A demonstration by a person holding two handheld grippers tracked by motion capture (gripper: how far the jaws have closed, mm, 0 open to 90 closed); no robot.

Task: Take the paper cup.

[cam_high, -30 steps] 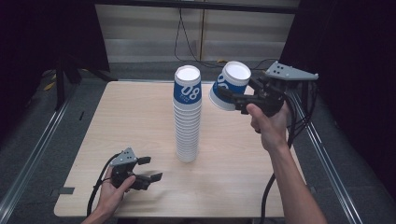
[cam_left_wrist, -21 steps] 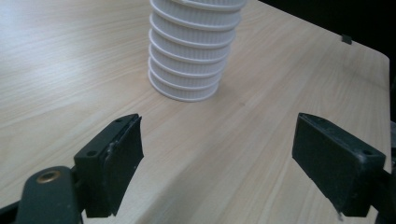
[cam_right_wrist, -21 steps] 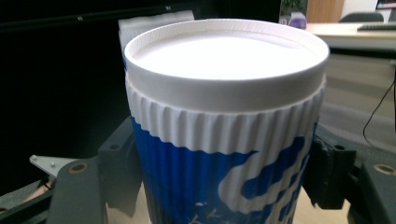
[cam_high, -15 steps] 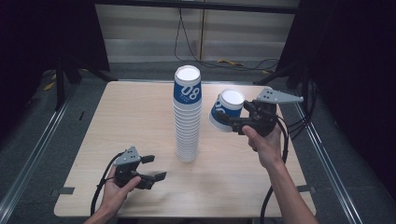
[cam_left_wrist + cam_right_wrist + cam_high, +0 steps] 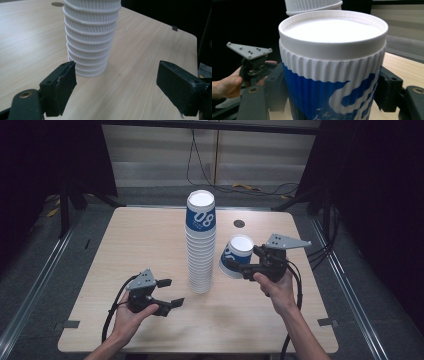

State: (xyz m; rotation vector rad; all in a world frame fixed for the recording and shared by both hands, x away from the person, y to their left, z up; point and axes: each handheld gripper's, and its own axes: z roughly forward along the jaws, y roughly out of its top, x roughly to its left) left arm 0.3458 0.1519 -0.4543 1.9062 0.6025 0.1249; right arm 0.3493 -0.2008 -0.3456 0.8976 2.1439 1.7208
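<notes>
A tall stack of ribbed paper cups (image 5: 200, 242) stands upside down at the table's middle, blue band on the top cup. My right gripper (image 5: 235, 263) is shut on a single blue and white cup (image 5: 236, 255), held just right of the stack, base up and tilted; the cup (image 5: 332, 65) sits between both jaws in the right gripper view. My left gripper (image 5: 169, 292) is open near the front left, low over the table, with nothing between its jaws. In the left gripper view the stack's lower cups (image 5: 91, 42) stand just beyond the open left gripper (image 5: 117, 87).
The wooden table (image 5: 150, 235) has a small dark round hole (image 5: 239, 223) behind the held cup. Metal rails run along the floor on both sides. Cables trail on the floor behind the table.
My right gripper has carried the cup down from beside the stack's top to low beside its right side. The left gripper shifted slightly right and stays open.
</notes>
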